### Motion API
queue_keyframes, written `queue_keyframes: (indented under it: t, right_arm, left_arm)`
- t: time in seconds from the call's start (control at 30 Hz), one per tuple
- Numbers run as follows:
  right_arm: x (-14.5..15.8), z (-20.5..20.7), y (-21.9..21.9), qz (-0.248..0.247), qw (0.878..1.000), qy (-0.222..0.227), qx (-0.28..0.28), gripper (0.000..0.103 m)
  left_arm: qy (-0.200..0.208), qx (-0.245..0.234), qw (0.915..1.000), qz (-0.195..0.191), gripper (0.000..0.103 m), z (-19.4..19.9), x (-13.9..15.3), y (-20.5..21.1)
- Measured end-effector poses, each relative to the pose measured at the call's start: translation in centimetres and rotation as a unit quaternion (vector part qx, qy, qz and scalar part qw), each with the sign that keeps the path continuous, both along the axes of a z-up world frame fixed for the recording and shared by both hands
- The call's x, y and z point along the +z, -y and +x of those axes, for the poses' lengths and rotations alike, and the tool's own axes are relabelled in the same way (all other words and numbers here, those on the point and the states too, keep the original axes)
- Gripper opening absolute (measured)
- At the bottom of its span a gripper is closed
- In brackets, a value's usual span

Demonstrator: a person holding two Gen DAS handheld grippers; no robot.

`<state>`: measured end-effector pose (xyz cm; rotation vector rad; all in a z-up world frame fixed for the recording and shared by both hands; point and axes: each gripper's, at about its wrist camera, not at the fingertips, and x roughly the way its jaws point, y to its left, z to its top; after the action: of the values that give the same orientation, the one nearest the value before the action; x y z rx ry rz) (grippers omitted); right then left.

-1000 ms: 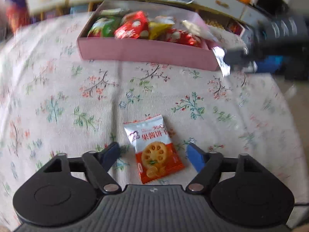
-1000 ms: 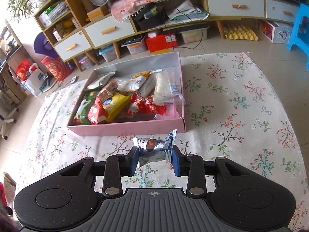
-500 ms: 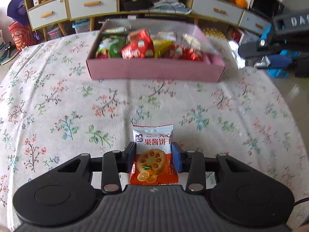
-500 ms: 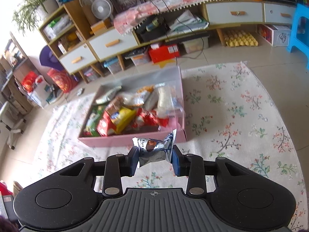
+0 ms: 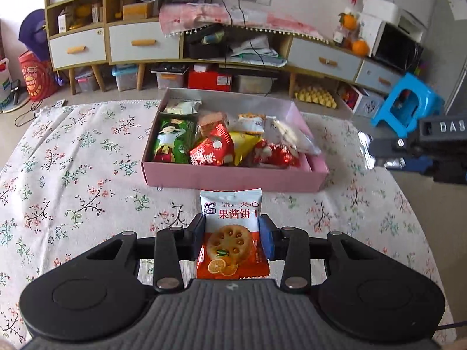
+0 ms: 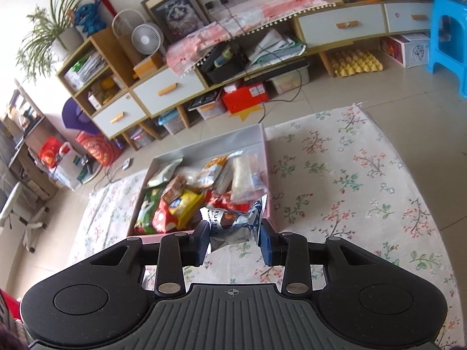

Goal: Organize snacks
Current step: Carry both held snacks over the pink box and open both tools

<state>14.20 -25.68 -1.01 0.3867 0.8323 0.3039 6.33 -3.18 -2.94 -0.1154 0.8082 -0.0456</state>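
Snacks fill the pink box [image 5: 233, 179] on the floral cloth [image 5: 73, 175]. My left claw [image 5: 233, 237] is clamped on a biscuit packet [image 5: 232, 233]; only its view shows my right claw off to the side. My right claw [image 6: 235, 237] grips a silver truffle packet [image 6: 233, 226] near the box's front corner.

Colours and patterns, both wrist views

Biscuit packet [image 5: 232, 233]: white top, orange bottom, red lettering. Truffle packet [image 6: 233, 227]: silver with blue. Box [image 5: 233, 179]: pink outside, grey-white inside. Cloth [image 5: 73, 175]: off-white, red and green floral sprigs. Left claw [image 5: 232, 237] and right claw [image 6: 235, 240]: black, blue pads. Stool [image 5: 405, 105]: bright blue.
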Motion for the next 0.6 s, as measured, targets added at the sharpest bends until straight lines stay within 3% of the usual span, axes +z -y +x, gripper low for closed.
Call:
queue_keyframes:
  t: [0.6]
  right_arm:
    - [0.1,2.0,0.8,0.022,0.999,-0.009,-0.024,0.035]
  left_arm:
    - [0.033,0.016,0.9981,-0.049,0.036,3.3,2.7,0.0]
